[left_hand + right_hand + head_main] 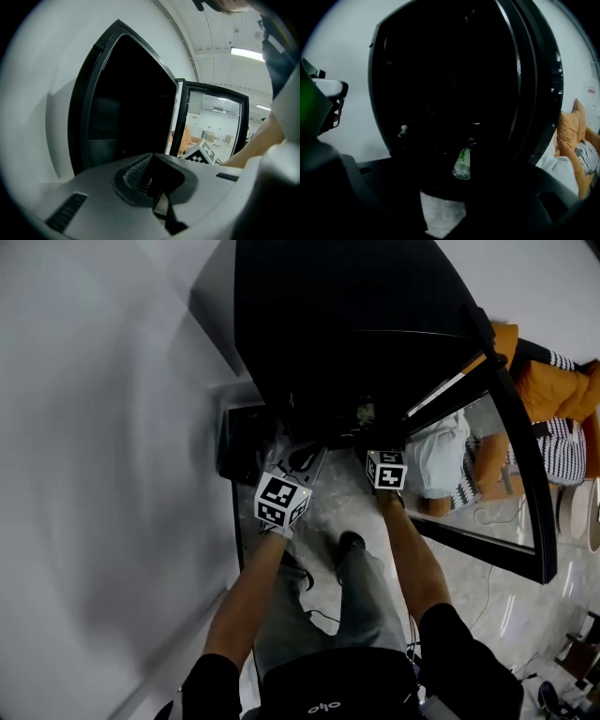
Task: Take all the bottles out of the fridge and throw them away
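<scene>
Right gripper (461,187) — jaws spread, gripping nothing, aimed at tilted bottle (462,165) centre-frame inside dark fridge (440,70), apparently for a grab. Left gripper (157,187) — closed, empty, seemingly idle.

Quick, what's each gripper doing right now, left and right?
Left gripper: fingers closed, nothing between them.
Right gripper: fingers look open, holding nothing; a bottle sits just ahead in the dark fridge.
</scene>
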A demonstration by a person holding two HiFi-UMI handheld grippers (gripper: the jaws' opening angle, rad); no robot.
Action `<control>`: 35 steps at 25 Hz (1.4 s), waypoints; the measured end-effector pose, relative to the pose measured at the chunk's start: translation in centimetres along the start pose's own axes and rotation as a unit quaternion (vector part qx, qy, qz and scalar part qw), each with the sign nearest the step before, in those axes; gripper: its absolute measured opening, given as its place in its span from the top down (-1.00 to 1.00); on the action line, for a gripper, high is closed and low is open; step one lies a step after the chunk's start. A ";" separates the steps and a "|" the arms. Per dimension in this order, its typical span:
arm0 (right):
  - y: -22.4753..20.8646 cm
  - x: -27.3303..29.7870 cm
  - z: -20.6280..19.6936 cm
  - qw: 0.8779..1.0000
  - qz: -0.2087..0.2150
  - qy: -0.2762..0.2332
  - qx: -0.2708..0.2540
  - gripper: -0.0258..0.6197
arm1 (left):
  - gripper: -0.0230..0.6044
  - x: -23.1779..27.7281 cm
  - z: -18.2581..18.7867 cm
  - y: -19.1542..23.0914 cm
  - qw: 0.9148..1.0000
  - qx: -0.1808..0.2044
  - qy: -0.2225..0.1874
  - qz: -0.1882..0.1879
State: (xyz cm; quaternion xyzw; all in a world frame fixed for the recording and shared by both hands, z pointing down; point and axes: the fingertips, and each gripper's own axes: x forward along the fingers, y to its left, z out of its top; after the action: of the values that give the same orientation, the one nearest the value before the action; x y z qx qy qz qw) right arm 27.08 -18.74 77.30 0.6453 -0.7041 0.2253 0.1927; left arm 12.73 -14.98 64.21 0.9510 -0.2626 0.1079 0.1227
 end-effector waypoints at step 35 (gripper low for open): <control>2.4 -3.7 -4.6 0.996 -0.039 0.074 0.021 -0.12 | 0.92 -4.6 3.6 0.1 1.000 0.021 -0.005 0.000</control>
State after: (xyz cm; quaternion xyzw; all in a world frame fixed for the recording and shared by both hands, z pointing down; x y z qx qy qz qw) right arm 24.99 -12.96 78.90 0.6581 -0.6570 0.2792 0.2393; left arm 9.34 -13.91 59.59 0.9538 -0.2610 0.1088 0.1017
